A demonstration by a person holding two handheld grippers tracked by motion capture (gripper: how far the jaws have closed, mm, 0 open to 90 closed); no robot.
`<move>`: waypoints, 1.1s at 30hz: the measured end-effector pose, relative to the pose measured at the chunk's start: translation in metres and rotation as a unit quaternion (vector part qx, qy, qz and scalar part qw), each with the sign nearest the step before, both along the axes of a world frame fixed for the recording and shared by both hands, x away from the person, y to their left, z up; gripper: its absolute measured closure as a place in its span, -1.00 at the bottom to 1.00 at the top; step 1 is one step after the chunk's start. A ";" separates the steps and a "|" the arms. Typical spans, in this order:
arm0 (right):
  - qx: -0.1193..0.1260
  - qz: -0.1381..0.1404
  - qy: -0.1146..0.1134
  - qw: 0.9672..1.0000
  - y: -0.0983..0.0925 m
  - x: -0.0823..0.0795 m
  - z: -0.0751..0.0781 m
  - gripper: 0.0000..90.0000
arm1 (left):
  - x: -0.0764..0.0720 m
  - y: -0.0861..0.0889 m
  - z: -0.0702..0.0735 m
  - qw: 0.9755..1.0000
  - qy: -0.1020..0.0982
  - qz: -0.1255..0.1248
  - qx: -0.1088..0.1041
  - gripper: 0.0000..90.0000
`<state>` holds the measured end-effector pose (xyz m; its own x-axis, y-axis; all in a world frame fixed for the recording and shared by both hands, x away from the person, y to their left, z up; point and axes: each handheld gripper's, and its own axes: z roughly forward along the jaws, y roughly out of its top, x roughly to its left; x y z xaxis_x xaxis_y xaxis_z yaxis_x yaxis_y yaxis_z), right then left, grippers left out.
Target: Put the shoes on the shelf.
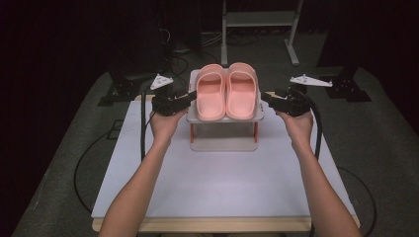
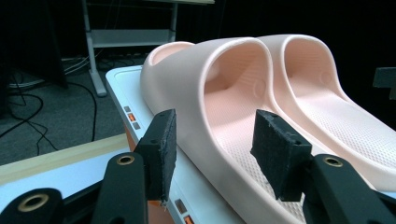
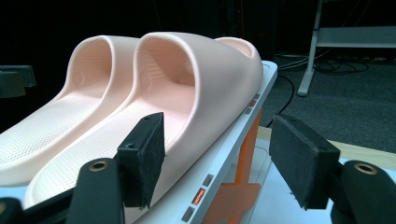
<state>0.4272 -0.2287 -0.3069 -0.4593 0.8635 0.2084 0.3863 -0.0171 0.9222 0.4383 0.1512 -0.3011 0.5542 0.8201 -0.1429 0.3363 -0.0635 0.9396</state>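
Note:
Two pink slippers stand side by side, toes away from me, on the top of a small white rack [image 1: 222, 144] with orange posts. My left gripper [image 1: 190, 96] [image 2: 219, 149] is open at the left slipper [image 1: 211, 94] [image 2: 219, 88]. Its jaws straddle that slipper's outer wall, one pad outside and one over the footbed, with no pad pressing. My right gripper [image 1: 265, 97] [image 3: 219, 158] is open at the right slipper [image 1: 241, 91] [image 3: 196, 79]. Its inner pad hangs over the footbed and its outer pad beyond the rack's rim [image 3: 224, 163].
The rack sits at the far middle of a white board [image 1: 222, 187] on a wooden tabletop. Black stands [image 1: 123, 84] [image 1: 346, 86] flank the table's far corners. A metal frame [image 1: 259, 19] and cables lie on the carpet behind. Each gripper's cable trails along the table's side.

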 end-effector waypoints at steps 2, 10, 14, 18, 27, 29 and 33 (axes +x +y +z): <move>-0.002 0.000 -0.001 1.000 -0.001 -0.002 0.000 -0.22 | -0.002 0.001 0.000 1.000 0.000 -0.001 0.001 0.08; -0.006 -0.002 -0.003 1.000 -0.008 -0.011 -0.004 -0.24 | -0.010 0.005 -0.005 1.000 -0.002 -0.007 0.001 0.03; -0.007 -0.002 -0.001 1.000 -0.012 -0.015 -0.010 -0.24 | -0.014 0.007 -0.007 1.000 -0.002 -0.011 0.004 -0.02; -0.005 -0.004 0.003 1.000 -0.016 -0.019 -0.015 -0.26 | -0.017 0.008 -0.007 1.000 -0.005 -0.011 0.002 -0.04; -0.008 -0.002 0.008 1.000 -0.022 -0.026 -0.026 -0.32 | -0.023 0.011 -0.010 1.000 -0.006 -0.015 0.000 -0.08; -0.008 -0.002 0.008 1.000 -0.023 -0.028 -0.028 -0.32 | -0.024 0.011 -0.011 1.000 -0.008 -0.014 -0.003 -0.08; -0.008 0.001 0.009 1.000 -0.024 -0.031 -0.032 -0.33 | -0.027 0.012 -0.012 1.000 -0.011 -0.014 -0.004 -0.09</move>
<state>0.3966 -0.2524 -0.3390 -0.4576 0.8657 0.2027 0.4021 -0.0019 0.9156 0.4111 0.1632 -0.3127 0.5806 0.8026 -0.1370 0.3140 -0.0654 0.9472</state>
